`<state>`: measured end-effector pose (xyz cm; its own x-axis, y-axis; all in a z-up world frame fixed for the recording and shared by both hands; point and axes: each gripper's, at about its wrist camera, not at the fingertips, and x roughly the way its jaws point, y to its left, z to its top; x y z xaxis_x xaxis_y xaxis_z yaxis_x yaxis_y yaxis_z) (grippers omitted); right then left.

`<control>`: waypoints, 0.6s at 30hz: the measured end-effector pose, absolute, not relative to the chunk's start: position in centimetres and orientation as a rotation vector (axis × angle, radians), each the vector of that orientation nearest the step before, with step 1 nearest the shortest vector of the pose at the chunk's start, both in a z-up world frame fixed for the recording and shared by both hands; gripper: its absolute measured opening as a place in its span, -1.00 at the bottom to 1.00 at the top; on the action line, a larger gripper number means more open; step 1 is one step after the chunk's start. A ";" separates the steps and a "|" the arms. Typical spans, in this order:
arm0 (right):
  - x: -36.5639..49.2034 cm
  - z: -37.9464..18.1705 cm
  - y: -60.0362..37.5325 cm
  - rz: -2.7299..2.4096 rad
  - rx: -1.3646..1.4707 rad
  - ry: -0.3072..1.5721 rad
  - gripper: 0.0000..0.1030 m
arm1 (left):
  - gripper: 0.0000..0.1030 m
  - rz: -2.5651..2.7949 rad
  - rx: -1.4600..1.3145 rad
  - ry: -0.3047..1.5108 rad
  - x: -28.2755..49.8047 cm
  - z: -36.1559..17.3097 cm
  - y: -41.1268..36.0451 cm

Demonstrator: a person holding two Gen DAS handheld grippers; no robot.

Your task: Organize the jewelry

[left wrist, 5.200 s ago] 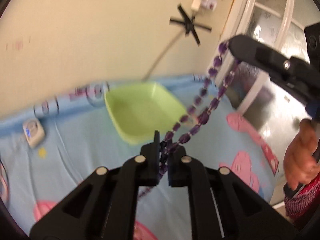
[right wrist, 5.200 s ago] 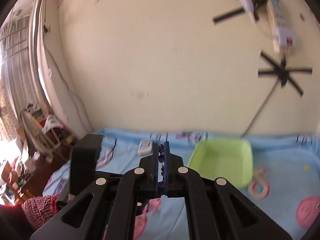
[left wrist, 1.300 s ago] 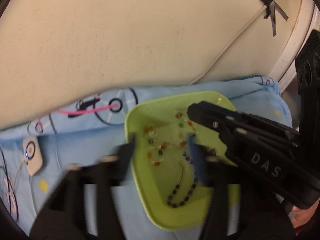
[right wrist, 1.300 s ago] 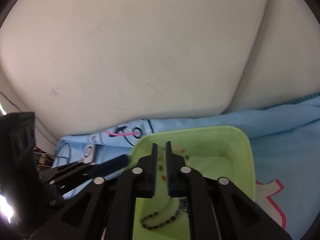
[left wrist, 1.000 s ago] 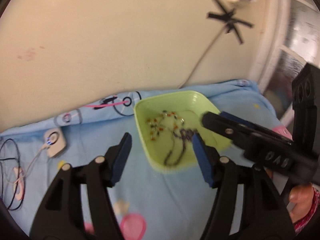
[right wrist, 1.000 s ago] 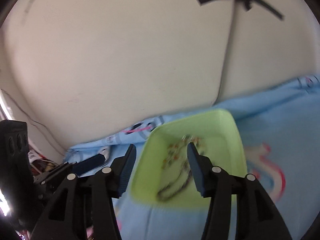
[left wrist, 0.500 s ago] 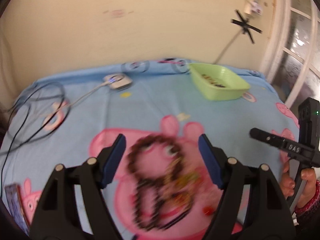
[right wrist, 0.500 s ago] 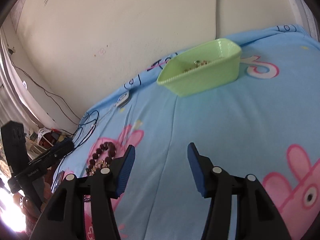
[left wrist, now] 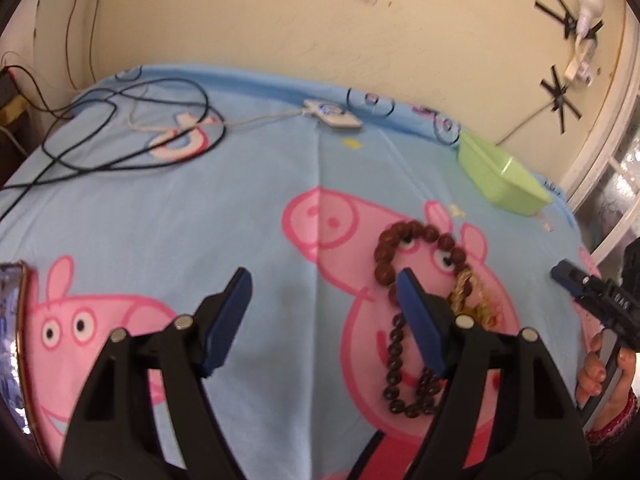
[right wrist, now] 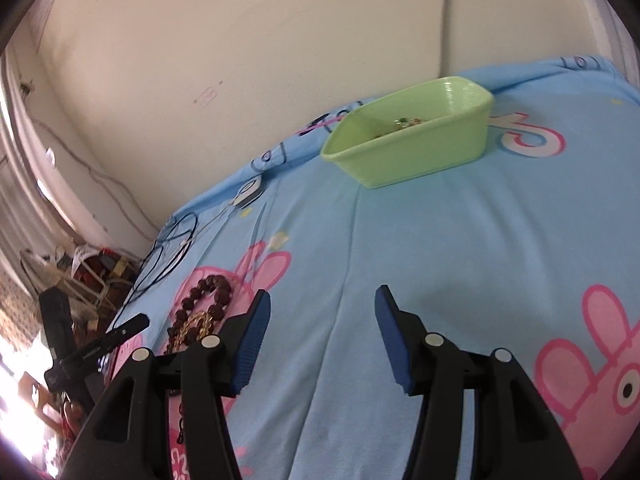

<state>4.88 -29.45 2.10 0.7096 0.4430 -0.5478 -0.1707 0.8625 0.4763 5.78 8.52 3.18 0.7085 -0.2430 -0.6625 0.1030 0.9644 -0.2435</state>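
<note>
Your left hand-held gripper [left wrist: 322,280] and right hand-held gripper [right wrist: 320,300] hang released above the pale-blue cartoon-pig bed sheet [left wrist: 248,208]; brown wooden bead strand [left wrist: 404,256], lime-green plastic tray [right wrist: 416,152] beside cream wall [left wrist: 280,20].

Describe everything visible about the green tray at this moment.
The green tray is a light-green, plastic-looking rectangular tub with rounded corners and a thin flared rim. It sits upright on the blue cartoon-print sheet near the wall, apart from both grippers. Over its rim, a few small beads of mixed colours show inside; the rest of its contents are hidden.
</note>
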 end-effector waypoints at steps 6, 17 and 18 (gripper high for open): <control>5.0 2.2 -28.5 0.395 0.358 0.730 -0.67 | 0.40 -0.218 -0.175 0.740 5.6 3.4 7.9; 3.1 2.4 -18.0 0.633 -0.036 0.842 -0.76 | 0.40 -0.226 -0.168 0.727 5.5 3.5 7.7; 3.2 2.0 -17.2 0.621 -0.082 0.858 -0.77 | 0.40 -0.226 -0.166 0.727 5.5 3.5 7.6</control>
